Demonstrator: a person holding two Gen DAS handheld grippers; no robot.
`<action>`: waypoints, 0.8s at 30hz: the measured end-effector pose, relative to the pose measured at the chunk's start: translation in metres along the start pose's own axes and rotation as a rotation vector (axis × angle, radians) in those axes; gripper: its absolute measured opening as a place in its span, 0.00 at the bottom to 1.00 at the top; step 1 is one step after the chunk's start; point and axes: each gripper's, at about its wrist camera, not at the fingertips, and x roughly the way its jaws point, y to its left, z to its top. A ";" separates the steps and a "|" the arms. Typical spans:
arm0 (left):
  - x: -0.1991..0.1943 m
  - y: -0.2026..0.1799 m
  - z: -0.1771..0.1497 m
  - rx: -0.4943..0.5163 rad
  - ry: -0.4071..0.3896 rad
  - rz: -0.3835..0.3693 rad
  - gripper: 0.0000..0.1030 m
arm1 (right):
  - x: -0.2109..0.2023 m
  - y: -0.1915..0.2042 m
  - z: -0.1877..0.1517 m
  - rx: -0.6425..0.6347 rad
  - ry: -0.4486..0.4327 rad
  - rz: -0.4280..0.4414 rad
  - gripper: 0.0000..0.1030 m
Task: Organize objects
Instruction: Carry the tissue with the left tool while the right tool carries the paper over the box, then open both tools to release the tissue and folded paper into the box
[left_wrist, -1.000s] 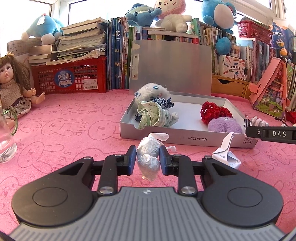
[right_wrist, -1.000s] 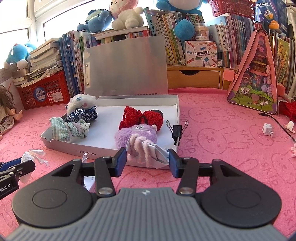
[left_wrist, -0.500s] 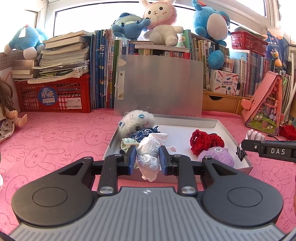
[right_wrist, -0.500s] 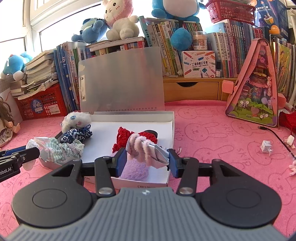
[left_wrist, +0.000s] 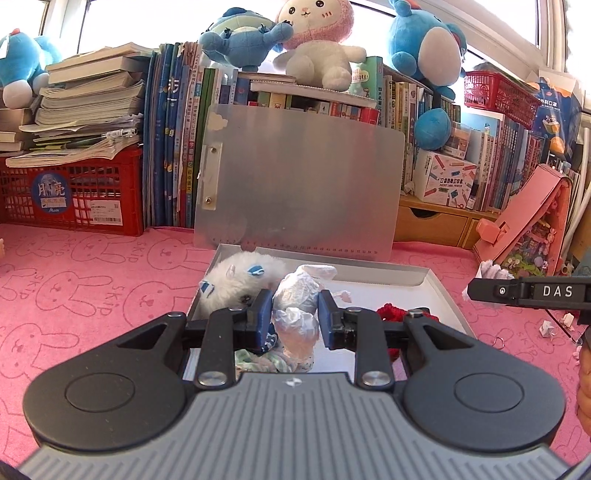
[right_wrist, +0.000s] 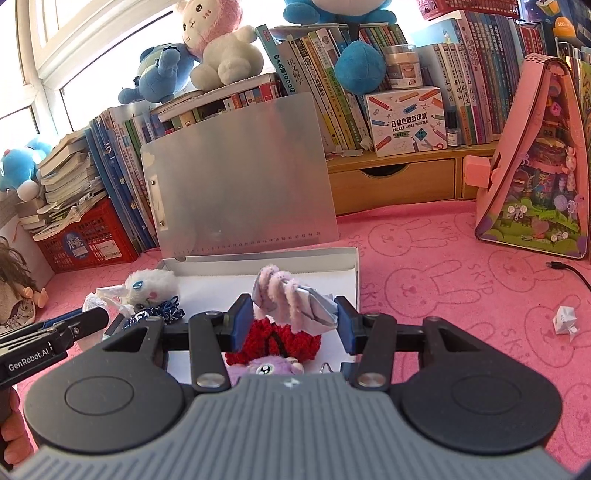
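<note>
Left wrist view: left gripper (left_wrist: 294, 316) clamped on a crumpled white plastic bag wad (left_wrist: 297, 314), blue pads pressing both sides, wad bulging above and below the jaws. It hangs over the left half of the shallow grey cardboard box (left_wrist: 439, 288). Under it, a white fluffy plush toy (left_wrist: 236, 278) sits tight in the back-left corner against the rim; a green-and-white patterned cloth bundle (left_wrist: 269, 360) shows just below the jaws. Red crocheted piece (left_wrist: 397, 312) sits to the right. White floor between plush and red piece is bare. Translucent grey lid (left_wrist: 299, 184) stands upright at the back edge, closing off that side.

Right wrist view: right gripper (right_wrist: 294, 322) closed, jaws wider apart, on a pale purple fuzzy item with grey-white paper folded in (right_wrist: 291, 301). It hovers over the box's right half, above the red piece and a purple plush ball (right_wrist: 264, 369) near the front wall. Right rim lies just beside the right finger. Pink bunny-print mat (right_wrist: 443, 266) is open right of the box, with a small folded white paper scrap (right_wrist: 564, 319) well apart.
</note>
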 end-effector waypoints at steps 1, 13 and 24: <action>0.007 -0.002 0.001 0.006 0.010 0.004 0.31 | 0.006 0.002 0.003 -0.005 0.007 -0.006 0.50; 0.073 -0.019 0.005 0.055 0.078 0.020 0.31 | 0.069 -0.007 0.015 0.038 0.112 -0.057 0.50; 0.086 -0.031 -0.009 0.121 0.094 0.026 0.31 | 0.088 -0.011 0.007 0.053 0.116 -0.057 0.60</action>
